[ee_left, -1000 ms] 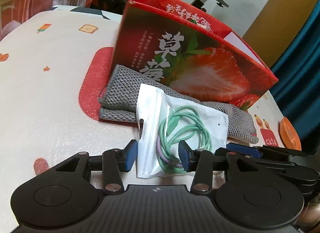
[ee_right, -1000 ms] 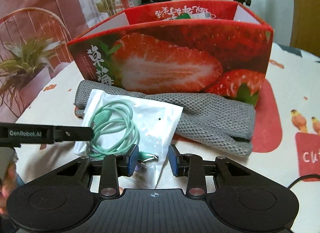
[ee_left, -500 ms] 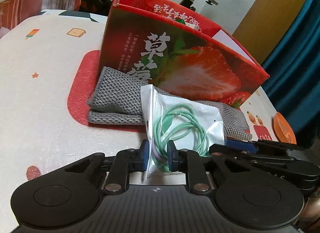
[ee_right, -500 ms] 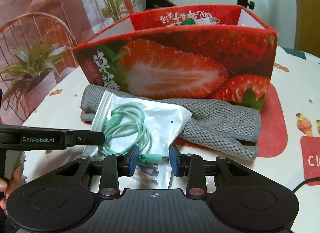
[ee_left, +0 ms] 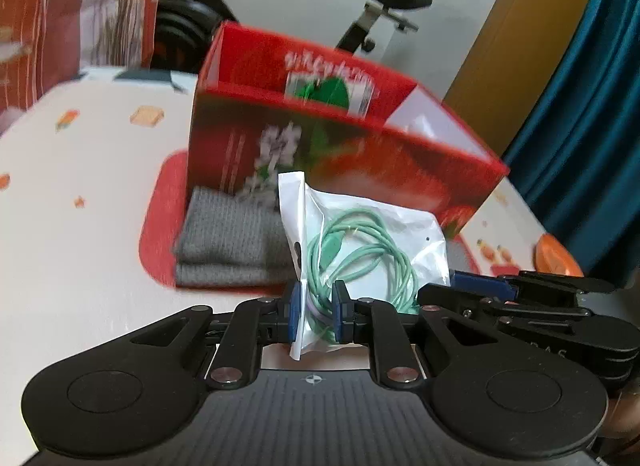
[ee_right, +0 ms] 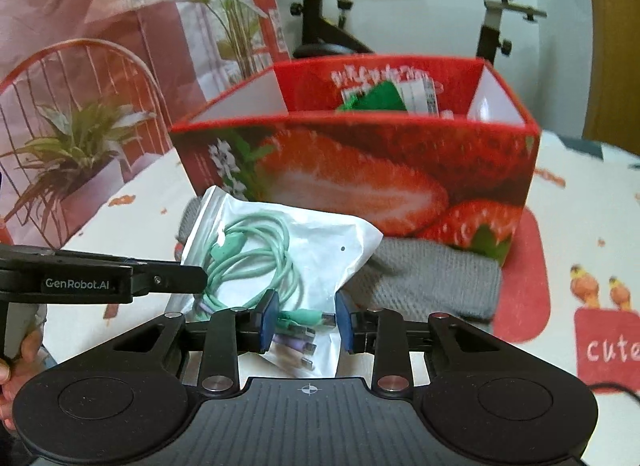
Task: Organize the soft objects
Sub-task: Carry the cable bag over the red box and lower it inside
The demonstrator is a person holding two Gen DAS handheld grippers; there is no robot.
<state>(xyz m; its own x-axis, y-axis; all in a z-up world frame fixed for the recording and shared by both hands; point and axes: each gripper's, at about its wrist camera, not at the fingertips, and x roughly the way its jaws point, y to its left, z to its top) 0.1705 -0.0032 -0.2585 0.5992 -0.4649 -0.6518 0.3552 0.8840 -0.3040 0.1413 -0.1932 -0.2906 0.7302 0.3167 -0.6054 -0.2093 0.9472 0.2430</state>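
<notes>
Left gripper pinches the bag for boxing; right gripper straddles its corner, fingers apart; box stands behind.

The open cardboard box is red, with a big printed strawberry cut in half, green leaves and white characters on its front. The clear white plastic bag shows a mint-green coiled cable with pale purple plugs, and the folded knitted cloth is plain grey. The black tongs have blue pads, and the surface is white with red patches and small orange food pictures.
</notes>
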